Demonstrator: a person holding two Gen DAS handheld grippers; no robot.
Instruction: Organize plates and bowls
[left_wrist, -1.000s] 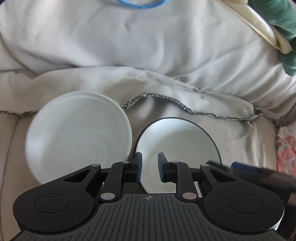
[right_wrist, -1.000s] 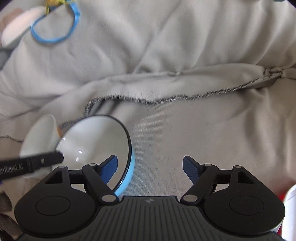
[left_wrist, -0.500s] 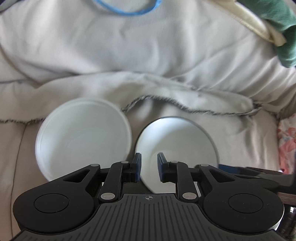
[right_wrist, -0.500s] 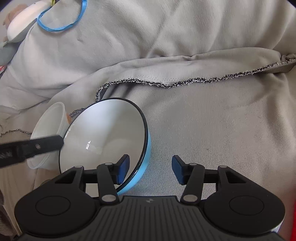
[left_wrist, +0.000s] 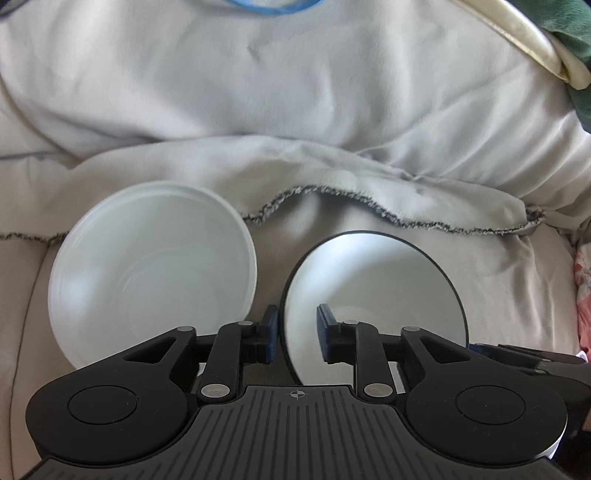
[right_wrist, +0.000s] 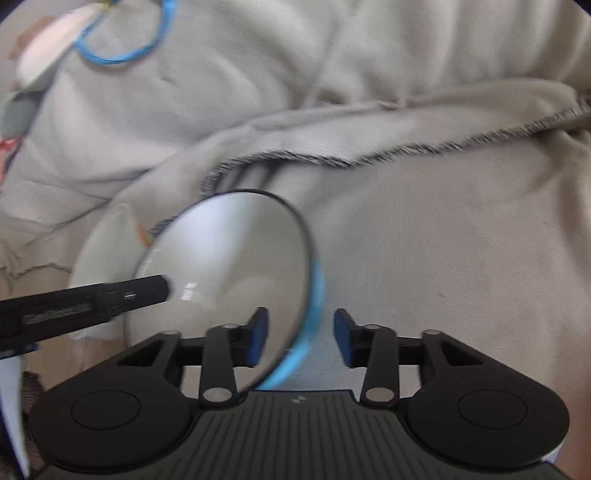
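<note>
Two bowls: blue bowl (left_wrist: 373, 295) tilted on blanket (left_wrist: 295, 110); white bowl (left_wrist: 153, 273) just left of it
Left gripper (left_wrist: 295, 334): opening, astride blue bowl's rim
Right gripper (right_wrist: 301, 338): closing, rim between, untouched

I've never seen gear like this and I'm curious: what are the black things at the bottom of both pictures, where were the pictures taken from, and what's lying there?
There is no robot here. A person holds a two-finger tool in each hand, and a camera on each looks along its fingers, giving one picture each. On a grey blanket lie a white bowl and a blue bowl with a white inside. Both tools straddle the blue bowl's rim, on opposite sides. The left tool has its jaws opening and the right tool has its jaws closing. Neither visibly presses on the bowl.
</note>
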